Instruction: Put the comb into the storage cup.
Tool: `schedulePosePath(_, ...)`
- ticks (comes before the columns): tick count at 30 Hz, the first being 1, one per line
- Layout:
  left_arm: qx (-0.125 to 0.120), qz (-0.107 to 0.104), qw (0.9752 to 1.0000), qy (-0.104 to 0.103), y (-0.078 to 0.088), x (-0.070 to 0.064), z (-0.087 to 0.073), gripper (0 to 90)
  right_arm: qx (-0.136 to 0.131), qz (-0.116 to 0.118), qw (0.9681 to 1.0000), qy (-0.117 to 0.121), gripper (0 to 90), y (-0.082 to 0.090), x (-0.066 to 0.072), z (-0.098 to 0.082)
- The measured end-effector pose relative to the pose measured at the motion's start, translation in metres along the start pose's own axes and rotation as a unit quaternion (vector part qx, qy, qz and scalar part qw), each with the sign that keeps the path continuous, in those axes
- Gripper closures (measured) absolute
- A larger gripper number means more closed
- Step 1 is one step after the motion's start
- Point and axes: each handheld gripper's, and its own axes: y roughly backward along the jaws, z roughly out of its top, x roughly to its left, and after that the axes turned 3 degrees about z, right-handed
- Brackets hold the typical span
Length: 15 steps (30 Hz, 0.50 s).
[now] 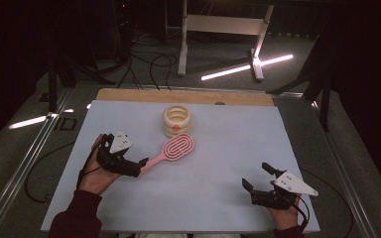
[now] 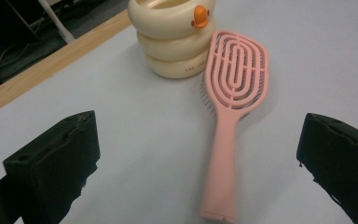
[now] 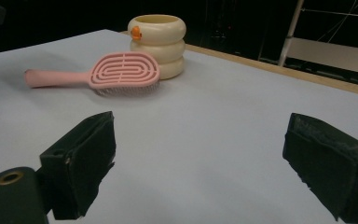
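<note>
A pink hairbrush (image 1: 171, 150) lies bristles down on the pale mat, its head beside a cream ringed pot (image 1: 177, 120) with an orange duck bill. My left gripper (image 1: 140, 167) is open at the tip of the brush handle. In the left gripper view the handle (image 2: 223, 163) runs between the two black jaws without touching either, and the pot (image 2: 175, 39) stands behind the brush head. My right gripper (image 1: 256, 175) is open and empty over bare mat near the front right. The right gripper view has the hairbrush (image 3: 121, 70) and pot (image 3: 158, 42) far off at upper left.
The pale mat (image 1: 218, 163) covers the table, with a strip of wood (image 1: 178, 95) showing at the far edge. Beyond it on the floor are a white stand frame (image 1: 218, 25) and black cables (image 1: 149, 64). Metal rails (image 1: 30, 148) run along the table's sides.
</note>
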Motion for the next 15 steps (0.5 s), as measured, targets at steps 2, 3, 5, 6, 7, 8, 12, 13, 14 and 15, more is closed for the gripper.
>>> schedulePosePath(2,0.007,-0.001,1.0,-0.004,-0.003,0.0,0.001,0.0,0.0,0.0,1.0,0.0,9.3,0.0,0.0,0.0)
schedulePosePath(3,0.01,-0.002,0.9999,-0.005,-0.005,0.0,0.002,0.0,0.0,0.0,1.0,0.0,9.3,0.0,0.0,0.0)
schedulePosePath(5,0.014,-0.004,0.9999,-0.007,-0.008,-0.001,0.003,0.0,0.0,0.001,1.0,0.0,9.4,0.0,0.0,0.0)
schedulePosePath(6,0.014,-0.004,0.9999,-0.007,-0.008,-0.001,0.003,0.0,0.0,0.001,1.0,0.0,9.4,0.0,0.0,0.0)
schedulePosePath(7,0.017,-0.006,0.9998,-0.009,-0.011,-0.001,0.004,0.0,0.0,0.001,1.0,0.0,9.4,0.0,0.0,0.0)
schedulePosePath(8,0.02,-0.007,0.9997,-0.011,-0.013,-0.002,0.004,0.0,0.0,0.001,1.0,0.0,9.3,0.0,0.0,0.0)
schedulePosePath(12,0.029,-0.011,0.9994,-0.017,-0.02,-0.003,0.007,0.0,0.0,0.001,1.0,0.0,9.3,0.0,0.0,0.0)
schedulePosePath(13,0.032,-0.012,0.9992,-0.02,-0.021,-0.003,0.008,0.0,0.0,0.001,1.0,0.0,9.4,0.0,0.0,0.0)
schedulePosePath(14,0.033,-0.014,0.9992,-0.019,-0.023,-0.004,0.008,0.0,0.0,0.001,1.0,0.0,9.4,0.0,0.0,0.0)
schedulePosePath(15,0.036,-0.015,0.999,-0.021,-0.025,-0.004,0.009,0.0,0.0,0.001,1.0,0.0,9.4,0.0,0.0,0.0)
